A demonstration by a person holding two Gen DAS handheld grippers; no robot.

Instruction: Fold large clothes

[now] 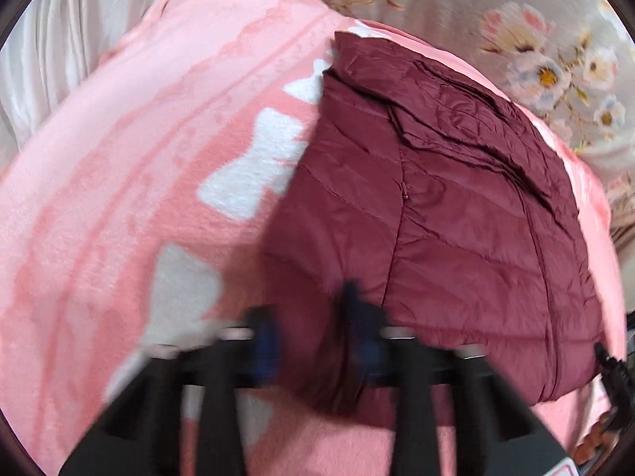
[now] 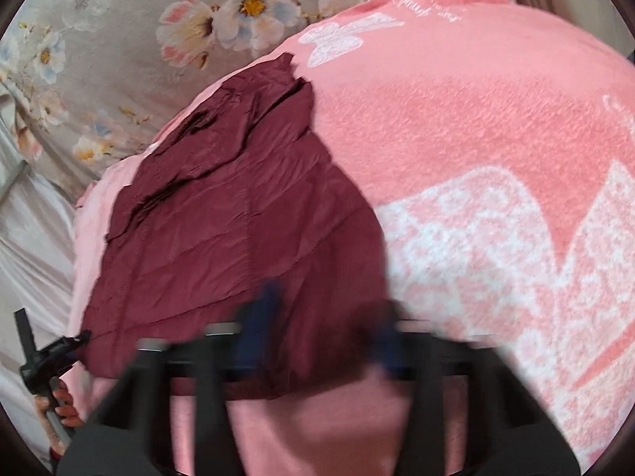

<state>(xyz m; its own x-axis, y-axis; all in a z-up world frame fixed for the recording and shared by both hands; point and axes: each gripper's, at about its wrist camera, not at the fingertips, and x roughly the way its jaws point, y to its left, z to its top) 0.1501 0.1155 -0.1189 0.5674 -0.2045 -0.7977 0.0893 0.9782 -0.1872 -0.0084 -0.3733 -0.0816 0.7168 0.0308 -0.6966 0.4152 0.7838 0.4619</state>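
Two grippers hover low over the near edge of a maroon quilted jacket (image 1: 436,206) that lies flat, partly folded, on a pink blanket (image 1: 139,158). From the left, the left gripper (image 1: 309,317) has its fingers apart over the jacket's near left corner and holds nothing. The right gripper (image 2: 325,317) also stands apart, empty, over the near right corner. I judge that the slippery fabric could slide from a shallow pinch, or the blanket could be caught together with it. White script on the blanket (image 2: 428,0) is upside down and not readable.

Maroon quilted jacket (image 1: 436,218) flat on pink blanket (image 1: 139,178), floral bedsheet (image 1: 535,39) beneath.
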